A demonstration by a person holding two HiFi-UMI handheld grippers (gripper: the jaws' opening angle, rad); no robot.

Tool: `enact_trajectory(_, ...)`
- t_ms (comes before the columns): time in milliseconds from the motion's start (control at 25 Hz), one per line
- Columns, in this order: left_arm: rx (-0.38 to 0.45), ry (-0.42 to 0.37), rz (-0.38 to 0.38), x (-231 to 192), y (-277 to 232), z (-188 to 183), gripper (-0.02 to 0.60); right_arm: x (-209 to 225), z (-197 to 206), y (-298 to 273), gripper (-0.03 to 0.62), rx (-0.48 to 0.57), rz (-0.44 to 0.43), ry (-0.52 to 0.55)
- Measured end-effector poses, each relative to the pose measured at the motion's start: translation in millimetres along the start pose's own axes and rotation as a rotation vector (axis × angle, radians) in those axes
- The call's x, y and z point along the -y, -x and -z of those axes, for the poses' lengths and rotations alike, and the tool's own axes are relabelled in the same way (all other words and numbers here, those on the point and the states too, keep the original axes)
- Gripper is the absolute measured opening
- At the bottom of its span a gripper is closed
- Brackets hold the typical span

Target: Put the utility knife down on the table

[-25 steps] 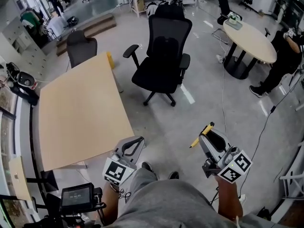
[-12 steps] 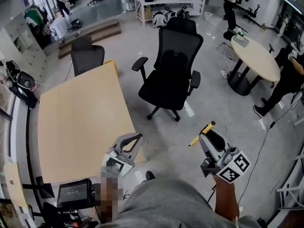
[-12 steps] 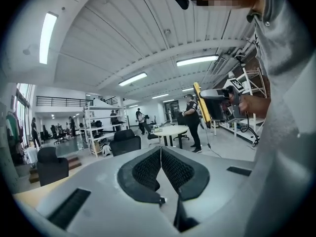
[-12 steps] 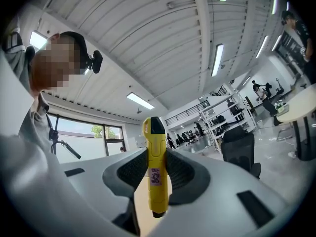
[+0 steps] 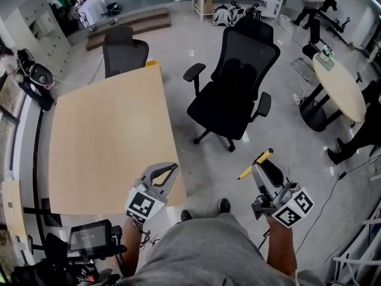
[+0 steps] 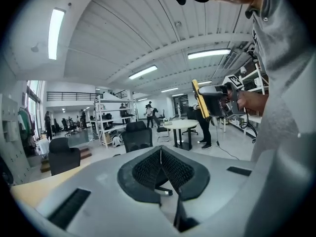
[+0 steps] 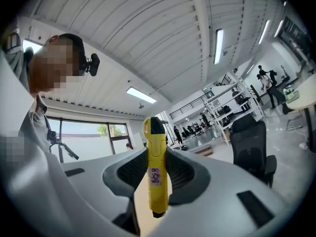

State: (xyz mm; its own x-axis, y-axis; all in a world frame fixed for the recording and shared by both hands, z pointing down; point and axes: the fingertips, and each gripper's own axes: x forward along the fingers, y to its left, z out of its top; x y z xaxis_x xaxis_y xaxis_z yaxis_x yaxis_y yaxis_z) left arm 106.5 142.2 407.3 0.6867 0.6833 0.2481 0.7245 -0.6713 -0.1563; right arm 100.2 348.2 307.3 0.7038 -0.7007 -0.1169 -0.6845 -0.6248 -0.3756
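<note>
A yellow utility knife is clamped in my right gripper, held in the air over the grey floor to the right of the beige table. In the right gripper view the knife stands upright between the pads, black tip up, with the right gripper shut on its body. My left gripper hovers over the table's near right corner. Its jaws meet with nothing between them in the left gripper view, where the knife shows at the upper right.
A black office chair stands on the floor right of the table, and another chair at its far end. A round table is at the far right. A device with a screen sits at the bottom left.
The view has shifted towards the table. My left gripper now hangs over the table's near corner. The right gripper still holds the knife at about the same height.
</note>
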Motion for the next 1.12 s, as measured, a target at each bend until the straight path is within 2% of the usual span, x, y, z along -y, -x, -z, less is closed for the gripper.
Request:
enact_trajectory(160,-0.002,0.033,-0.095,-19.1,-3.9,-3.1,0.006,11.4,-10.4,-33.0,0.117,-0.024,-0.105,0.010)
enact_trajectory(360,-0.009,0.049,-0.176,-22.6,-25.6,-10.3,0.006,39.4,-25.6,-45.9,0.117,-0.029,-0.184,0.005)
enact_trajectory(600,-0.009,0.046,-0.233,-18.0,-74.0,-28.0,0.006,94.7,-36.6,-39.9,0.117,-0.061,-0.224,-0.014)
enact_trajectory(840,-0.033,0.068,-0.268,-8.6,-109.2,-37.9,0.006,127.8,-56.5,-42.8,0.117,-0.080,-0.277,-0.023)
enact_trajectory(1120,-0.060,0.098,-0.347,-12.7,-118.1,-43.3,0.006,151.1,-59.3,-54.4,0.117,-0.123,-0.336,-0.053)
